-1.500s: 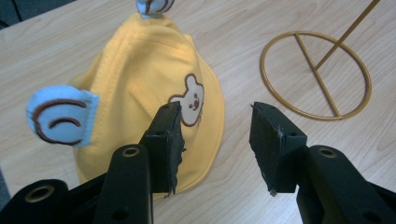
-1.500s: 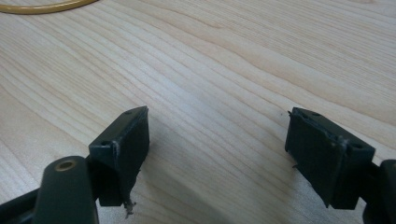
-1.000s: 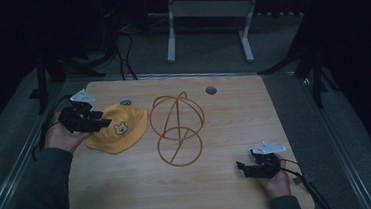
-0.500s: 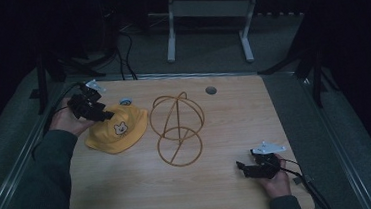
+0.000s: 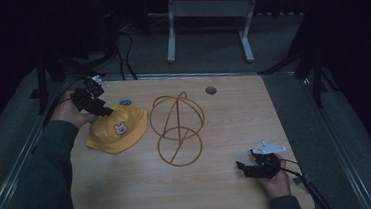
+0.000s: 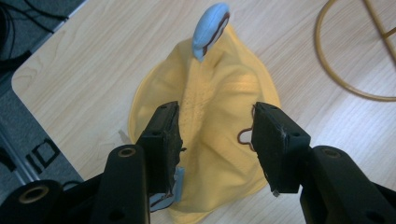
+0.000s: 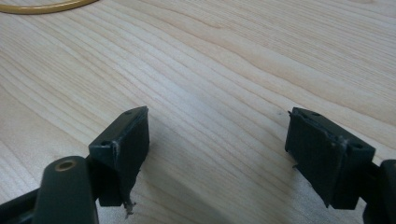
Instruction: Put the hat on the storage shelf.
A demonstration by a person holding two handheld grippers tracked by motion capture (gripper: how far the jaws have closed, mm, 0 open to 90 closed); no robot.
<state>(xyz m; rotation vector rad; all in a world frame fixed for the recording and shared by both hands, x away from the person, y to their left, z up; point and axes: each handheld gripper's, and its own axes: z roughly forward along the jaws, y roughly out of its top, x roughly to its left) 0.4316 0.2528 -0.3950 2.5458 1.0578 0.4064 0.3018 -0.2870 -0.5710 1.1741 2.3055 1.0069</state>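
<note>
1. Nearest the person, at about 5 o'clock on the table (image 5: 131,199), the right gripper (image 5: 244,168) lies low over the wood in the right hand (image 5: 275,181); its grey three-cornered plate sits on top and a cable trails off toward the table's near right corner
2. In the right gripper view the two black jaws stand wide apart, released, with bare pale wood grain between them and a short arc of the gold ring at the top left edge
3. A dark green sleeve (image 5: 44,181) runs up the left side from 7 o'clock toward 10 o'clock
4. At the middle of the table stands a gold wire frame (image 5: 178,127): a flat ring on the wood with upright hoops rising from it
5. Just beside the frame, at about 9 o'clock from it, lies a yellow cap (image 5: 118,132) with a small bear face on its front
6. The left gripper (image 5: 104,110) sits at the cap's far left edge, at roughly 10 o'clock on the table, held in the left hand (image 5: 68,111)
7. In the left gripper view its jaws are parted, one on each side of a raised fold of the yellow cloth; whether they touch the cloth I cannot tell
8. A small blue piece (image 6: 210,30) shows past the cap's far edge
9. Farther back, near 12 o'clock, a round grey hole (image 5: 211,90) is set in the table
</note>
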